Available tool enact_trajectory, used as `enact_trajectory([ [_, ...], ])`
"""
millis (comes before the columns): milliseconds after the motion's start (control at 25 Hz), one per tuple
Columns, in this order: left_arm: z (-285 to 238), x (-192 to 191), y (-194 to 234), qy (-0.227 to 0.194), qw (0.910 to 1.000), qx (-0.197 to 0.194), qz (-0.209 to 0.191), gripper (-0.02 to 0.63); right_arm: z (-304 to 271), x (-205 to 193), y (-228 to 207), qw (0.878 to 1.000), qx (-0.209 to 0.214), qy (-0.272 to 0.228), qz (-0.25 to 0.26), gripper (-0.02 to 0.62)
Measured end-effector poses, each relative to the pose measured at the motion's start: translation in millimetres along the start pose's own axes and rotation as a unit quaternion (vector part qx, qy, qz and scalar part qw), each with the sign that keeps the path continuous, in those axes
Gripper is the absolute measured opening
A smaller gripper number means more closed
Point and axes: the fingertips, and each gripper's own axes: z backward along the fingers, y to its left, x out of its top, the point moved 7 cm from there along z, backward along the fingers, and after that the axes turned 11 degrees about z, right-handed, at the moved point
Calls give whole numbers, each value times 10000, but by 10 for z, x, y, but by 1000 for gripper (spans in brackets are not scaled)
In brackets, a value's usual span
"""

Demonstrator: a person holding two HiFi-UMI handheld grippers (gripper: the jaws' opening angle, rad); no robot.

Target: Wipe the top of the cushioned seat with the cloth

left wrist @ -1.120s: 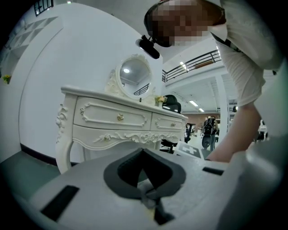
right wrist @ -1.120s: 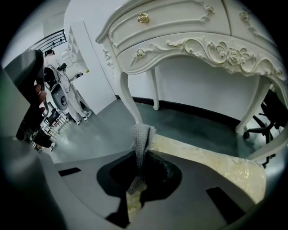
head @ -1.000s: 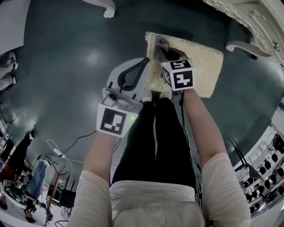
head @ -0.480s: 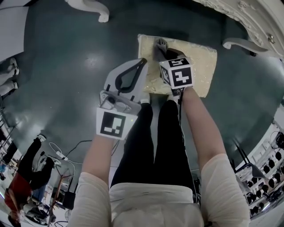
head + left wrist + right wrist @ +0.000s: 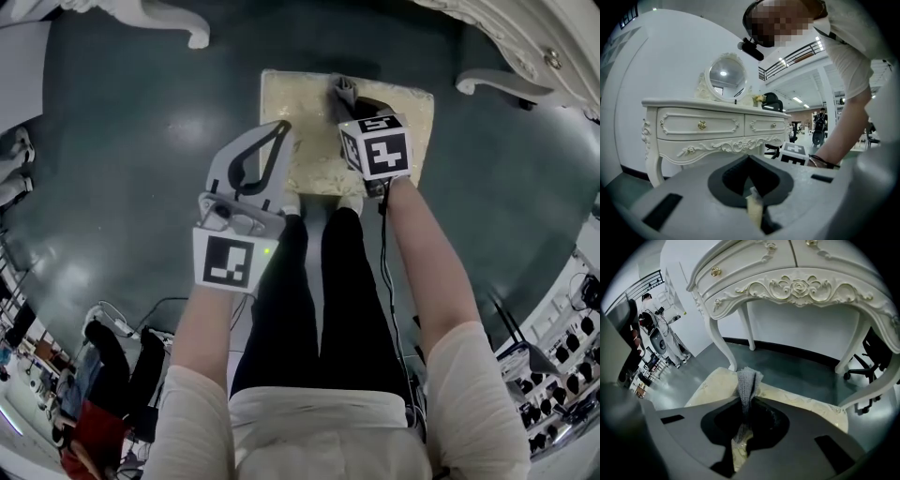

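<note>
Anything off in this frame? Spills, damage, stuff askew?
Nothing spilled or damaged; the cushioned seat looks intact. Only oddity: the cloth is pinched in the right gripper as a narrow bunched strip, not spread flat, so little of it would likely meet the seat.

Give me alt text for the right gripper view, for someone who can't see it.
The right gripper has its jaws shut on a grey knitted cloth, held over a cream cushioned seat. Beyond stand the curved legs and carved front of a white dressing table on a dark green floor.
</note>
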Motion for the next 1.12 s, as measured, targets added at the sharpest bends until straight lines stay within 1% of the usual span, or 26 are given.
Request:
enact_trajectory([
  [200, -121, -66, -191, 74, 9999, -11, -108, 2, 109, -154, -225, 10000, -77, 32, -33, 31],
  [480, -298, -98, -508, 213, 9996, -101, -147, 2, 337, -404, -564, 9991, -296, 120, -265, 31],
  [720, -483, -37, -763, 159, 9996, -165, -154, 2, 540, -633, -850, 9982, -474, 148, -329, 31],
  [920, -600, -42, -940, 193, 9992, -272, -219, 2, 653, -813, -1054, 9966, -578, 171, -558, 31],
  [1120, -692, -65, -1099, 159, 9992, -321, -194, 2, 722, -942, -1218, 9952, -766, 300, -530, 31],
])
